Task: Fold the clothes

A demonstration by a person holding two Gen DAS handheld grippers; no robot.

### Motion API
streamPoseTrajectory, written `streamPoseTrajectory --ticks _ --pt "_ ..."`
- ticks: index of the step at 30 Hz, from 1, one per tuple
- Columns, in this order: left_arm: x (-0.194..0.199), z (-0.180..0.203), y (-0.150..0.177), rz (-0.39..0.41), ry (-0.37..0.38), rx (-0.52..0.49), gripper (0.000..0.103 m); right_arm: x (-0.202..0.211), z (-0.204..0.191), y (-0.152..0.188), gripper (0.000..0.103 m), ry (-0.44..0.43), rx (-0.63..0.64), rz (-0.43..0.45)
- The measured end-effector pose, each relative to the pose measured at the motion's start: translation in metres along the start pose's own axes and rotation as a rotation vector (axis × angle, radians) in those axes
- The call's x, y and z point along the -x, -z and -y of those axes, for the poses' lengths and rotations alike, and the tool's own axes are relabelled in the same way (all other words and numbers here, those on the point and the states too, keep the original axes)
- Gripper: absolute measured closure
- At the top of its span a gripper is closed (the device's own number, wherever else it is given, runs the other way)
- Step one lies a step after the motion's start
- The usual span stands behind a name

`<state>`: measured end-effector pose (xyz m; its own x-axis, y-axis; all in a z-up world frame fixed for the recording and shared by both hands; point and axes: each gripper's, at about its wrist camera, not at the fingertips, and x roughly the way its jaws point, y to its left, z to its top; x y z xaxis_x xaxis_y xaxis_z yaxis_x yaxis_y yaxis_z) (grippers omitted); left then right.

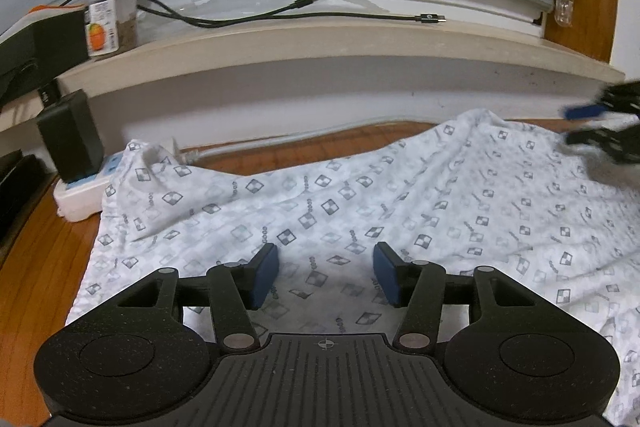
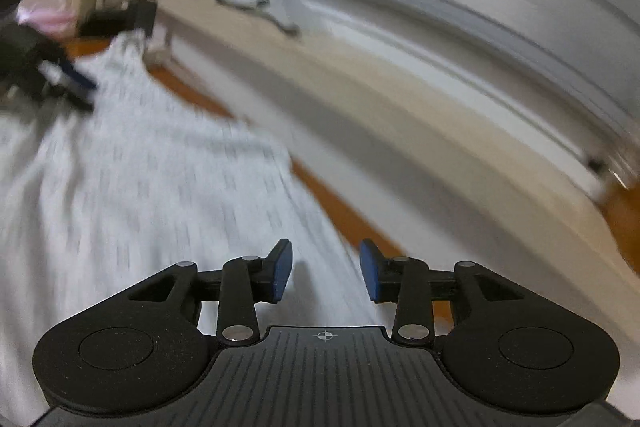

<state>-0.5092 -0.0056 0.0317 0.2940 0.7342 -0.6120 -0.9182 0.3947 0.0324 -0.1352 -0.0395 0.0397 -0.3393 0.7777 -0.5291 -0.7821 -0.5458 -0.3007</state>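
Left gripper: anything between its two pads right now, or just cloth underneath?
Nothing is pinched. In the left wrist view the left gripper stands open, and only the patterned white garment lies flat below the gap.

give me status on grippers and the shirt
Left gripper open over shirt. Right gripper open, nothing held. Shirt spread, unfolded. Power strip at its corner.

Left tongs [image 1: 326, 277] parted, right tongs [image 2: 325, 271] parted, both empty
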Motion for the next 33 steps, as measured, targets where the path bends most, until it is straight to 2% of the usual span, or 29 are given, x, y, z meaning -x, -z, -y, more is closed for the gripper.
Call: streamPoseTrajectory --ticks 3,5,9,14,17,19,21,25,27,29,31,33 --pt "-0.002 0.005 -0.006 -0.012 -0.026 -0.012 0.046 0.025 0.031 0.032 0.066 0.037 -0.054 -0.070" --pt "-0.007 0.014 -0.015 -0.017 -0.038 -0.023 0.046 0.033 0.056 0.051 0.066 0.068 -0.133 -0.101" --pt "-0.026 0.058 -0.043 0.010 0.022 -0.063 0.046 0.047 0.098 0.079 0.065 0.160 -0.270 -0.094" --pt "-0.054 0.113 -0.065 0.024 0.071 -0.132 0.045 0.048 0.147 0.108 0.065 0.334 -0.397 -0.124" --pt "-0.066 0.128 -0.074 0.027 0.100 -0.141 0.045 0.052 0.182 0.130 0.066 0.425 -0.527 -0.170" --pt "-0.073 0.134 -0.080 0.028 0.127 -0.139 0.045 0.057 0.201 0.147 0.066 0.507 -0.569 -0.201" --pt "-0.079 0.143 -0.086 0.036 0.163 -0.149 0.046 0.066 0.214 0.159 0.066 0.555 -0.598 -0.221" --pt "-0.091 0.158 -0.092 0.033 0.216 -0.160 0.048 0.085 0.231 0.181 0.066 0.615 -0.646 -0.254" --pt "-0.096 0.162 -0.092 0.031 0.226 -0.159 0.054 0.088 0.235 0.188 0.067 0.632 -0.676 -0.261" --pt "-0.095 0.168 -0.096 0.059 0.271 -0.159 0.060 0.092 0.237 0.194 0.067 0.635 -0.686 -0.249" --pt "-0.091 0.173 -0.100 0.093 0.325 -0.158 0.061 0.094 0.235 0.198 0.067 0.632 -0.678 -0.238" --pt "-0.095 0.182 -0.109 0.092 0.362 -0.175 0.063 0.096 0.234 0.201 0.067 0.634 -0.662 -0.229"
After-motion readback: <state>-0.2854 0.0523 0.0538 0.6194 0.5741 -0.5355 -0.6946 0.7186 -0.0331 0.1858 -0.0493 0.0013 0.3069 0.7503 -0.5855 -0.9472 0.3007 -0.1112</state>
